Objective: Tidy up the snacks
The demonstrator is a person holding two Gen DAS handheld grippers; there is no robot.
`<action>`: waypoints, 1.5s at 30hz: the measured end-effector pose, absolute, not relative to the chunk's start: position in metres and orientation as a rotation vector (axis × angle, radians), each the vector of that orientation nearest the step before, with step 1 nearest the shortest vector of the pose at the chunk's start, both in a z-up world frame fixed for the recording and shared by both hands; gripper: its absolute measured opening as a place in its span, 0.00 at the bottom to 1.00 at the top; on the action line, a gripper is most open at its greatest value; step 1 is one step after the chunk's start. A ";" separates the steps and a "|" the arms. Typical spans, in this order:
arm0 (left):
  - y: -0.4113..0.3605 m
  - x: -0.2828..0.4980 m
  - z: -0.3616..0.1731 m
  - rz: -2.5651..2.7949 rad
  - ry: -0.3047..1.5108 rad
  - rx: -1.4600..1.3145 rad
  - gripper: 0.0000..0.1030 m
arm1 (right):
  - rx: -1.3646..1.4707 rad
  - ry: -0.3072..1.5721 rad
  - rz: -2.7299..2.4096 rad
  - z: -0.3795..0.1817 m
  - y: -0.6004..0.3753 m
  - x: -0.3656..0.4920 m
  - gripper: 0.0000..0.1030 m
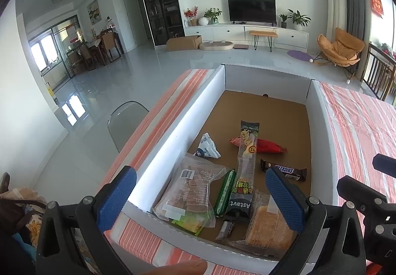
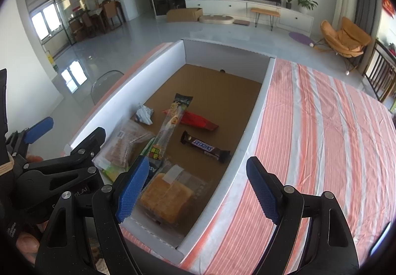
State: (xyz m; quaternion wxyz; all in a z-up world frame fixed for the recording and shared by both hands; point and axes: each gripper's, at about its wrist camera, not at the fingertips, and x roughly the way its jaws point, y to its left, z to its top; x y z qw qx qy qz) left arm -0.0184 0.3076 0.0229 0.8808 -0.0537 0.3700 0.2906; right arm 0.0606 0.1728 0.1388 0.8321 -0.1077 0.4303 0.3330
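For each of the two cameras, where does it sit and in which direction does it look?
Left wrist: sits on the left gripper, looking down over the box's near-left corner; a fingertip shows at the bottom edge.
Right wrist: sits on the right gripper, above the box's right wall and striped tablecloth; the left gripper and fingers appear at left.
Shared: Snickers bar, red packet, television.

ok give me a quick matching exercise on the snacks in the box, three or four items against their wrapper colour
Things:
1. Snickers bar
2. flat packet behind the long stick
3. thin stick beside the bread
4. small crumpled packet by the wall

Colours:
A. green
B. white
C. dark brown
D. red

Pairs: 1-C, 2-D, 3-A, 4-B
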 end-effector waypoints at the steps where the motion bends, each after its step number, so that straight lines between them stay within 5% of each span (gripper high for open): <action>1: 0.309 -0.019 0.022 0.603 0.773 -0.114 1.00 | -0.229 0.912 0.706 0.139 0.173 0.060 0.81; 31: 0.319 -0.024 0.022 0.577 0.795 -0.154 1.00 | -0.233 0.951 0.719 0.138 0.182 0.052 0.81; 45: 0.312 -0.027 0.047 0.486 0.697 -0.174 1.00 | -0.021 0.845 0.758 0.162 0.153 0.060 0.81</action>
